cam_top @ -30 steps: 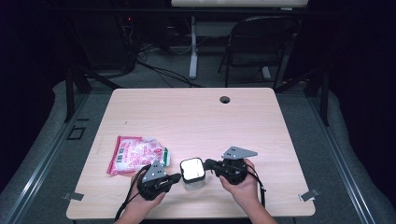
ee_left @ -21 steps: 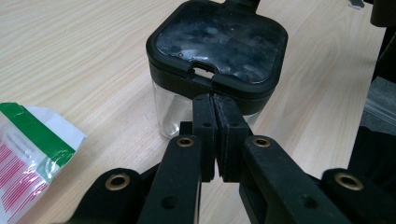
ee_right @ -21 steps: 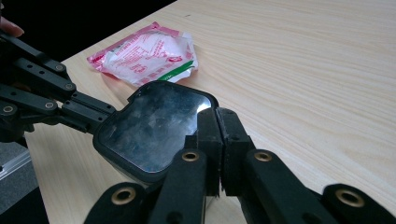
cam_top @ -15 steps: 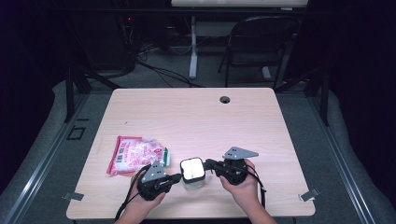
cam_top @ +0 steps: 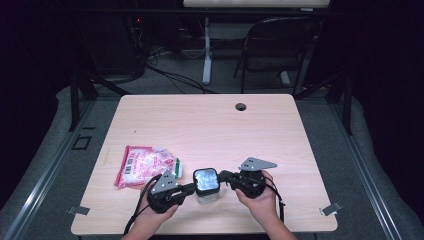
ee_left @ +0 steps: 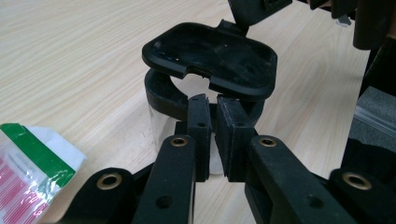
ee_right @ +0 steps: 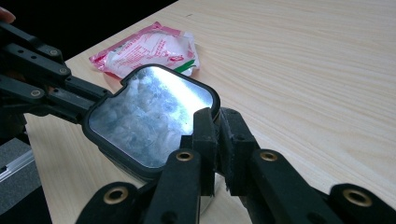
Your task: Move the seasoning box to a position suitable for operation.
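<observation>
Can't read a single word here, the print on that pink packet point(ee_right: 148, 50) is way too blurry for me.

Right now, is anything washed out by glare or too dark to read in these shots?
Right gripper view: the lid reflects overhead light, its surface washed pale. High view: that lid is a bright patch; the room beyond the table is dim. Left gripper view: the lid's underside is in shadow.

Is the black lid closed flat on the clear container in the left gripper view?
No, the lid is tilted up, with a visible gap above the container's black rim.
</observation>
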`<state>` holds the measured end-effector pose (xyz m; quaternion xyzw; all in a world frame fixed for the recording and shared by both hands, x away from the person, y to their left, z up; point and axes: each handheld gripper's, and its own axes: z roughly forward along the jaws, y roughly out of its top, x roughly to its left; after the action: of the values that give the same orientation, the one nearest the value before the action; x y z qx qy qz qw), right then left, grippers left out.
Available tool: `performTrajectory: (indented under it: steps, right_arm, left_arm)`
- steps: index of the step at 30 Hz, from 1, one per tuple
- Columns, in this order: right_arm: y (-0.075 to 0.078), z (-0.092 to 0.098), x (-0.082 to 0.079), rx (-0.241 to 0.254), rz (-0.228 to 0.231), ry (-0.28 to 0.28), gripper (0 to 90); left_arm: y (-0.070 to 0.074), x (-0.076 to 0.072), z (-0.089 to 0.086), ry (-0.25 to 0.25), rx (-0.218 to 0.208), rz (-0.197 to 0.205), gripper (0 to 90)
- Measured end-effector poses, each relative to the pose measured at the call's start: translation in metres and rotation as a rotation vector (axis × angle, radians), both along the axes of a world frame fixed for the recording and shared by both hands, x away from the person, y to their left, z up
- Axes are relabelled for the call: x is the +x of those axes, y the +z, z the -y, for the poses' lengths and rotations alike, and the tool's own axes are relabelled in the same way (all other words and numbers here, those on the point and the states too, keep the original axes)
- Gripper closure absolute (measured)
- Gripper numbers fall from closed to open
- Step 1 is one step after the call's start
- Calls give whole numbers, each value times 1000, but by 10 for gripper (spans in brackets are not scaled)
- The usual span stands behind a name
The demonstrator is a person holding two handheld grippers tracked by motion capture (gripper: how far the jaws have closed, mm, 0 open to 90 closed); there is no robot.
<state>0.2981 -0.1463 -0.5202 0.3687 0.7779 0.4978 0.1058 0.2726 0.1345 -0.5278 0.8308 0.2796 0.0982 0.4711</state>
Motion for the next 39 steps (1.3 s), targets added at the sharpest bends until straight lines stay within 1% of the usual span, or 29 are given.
performTrajectory:
  steps: [3, 7, 9, 12, 13, 15, 20, 22, 23, 25, 26, 27, 29, 30, 32, 33, 34, 35, 36, 38, 39]
  right_arm:
    - [0, 0, 0, -3, -1, -2, 853]
    - [-1, 1, 0, 7, -3, -5, 851]
    - [-1, 2, 0, -3, -4, -2, 850]
    - [-2, 2, 0, 0, -4, -5, 849]
    - [-2, 2, 0, -6, -4, -2, 849]
    - [-2, 3, 0, -7, -5, -4, 850]
    - [-2, 3, 0, -7, -6, -5, 839]
    - [-1, 3, -1, -4, -10, -1, 819]
    - [0, 3, -2, 2, -8, -1, 810]
    - [2, 4, -5, 1, 3, 5, 798]
    - [3, 4, -7, -9, 10, 15, 787]
    - [4, 5, -9, -11, 10, 24, 771]
    - [5, 5, -14, -13, 13, 42, 740]
    - [4, 5, -17, -13, 19, 46, 721]
    - [4, 4, -22, -24, 28, 64, 692]
    - [5, 4, -25, -38, 33, 77, 681]
    - [5, 4, -27, -39, 38, 86, 672]
    - [6, 4, -28, -48, 42, 91, 656]
    - [6, 3, -29, -47, 42, 96, 636]
    - [6, 1, -30, -59, 41, 102, 592]
    - [6, 1, -30, -59, 41, 102, 592]
  left_arm:
    - [3, 0, 2, 1, -6, 14, 794]
    - [9, 2, 5, 3, -3, 19, 771]
    - [11, 3, 6, 1, -7, 21, 766]
    - [13, 4, 7, 5, 4, 18, 763]
    - [14, 5, 8, 12, 7, 16, 764]
    - [15, 6, 9, 15, -4, 10, 766]
    - [17, 8, 11, 20, -3, 7, 766]
    - [18, 9, 12, 19, 2, 2, 762]
    - [18, 10, 13, 21, -2, -2, 759]
    - [20, 11, 14, 21, 5, -5, 755]
    - [20, 11, 15, 22, 2, -5, 754]
    - [21, 11, 17, 28, 9, -1, 754]
    - [21, 11, 18, 25, 2, 2, 752]
    - [22, 11, 19, 24, 6, -3, 751]
    - [23, 12, 20, 27, -1, 1, 746]
    - [23, 12, 20, 26, 4, -2, 744]
    - [24, 13, 21, 25, 2, -1, 743]
    - [24, 13, 21, 27, 0, 1, 741]
    - [25, 13, 22, 30, 7, 1, 740]
    - [25, 14, 22, 21, 4, -3, 739]
    - [26, 15, 23, 19, 9, -6, 739]
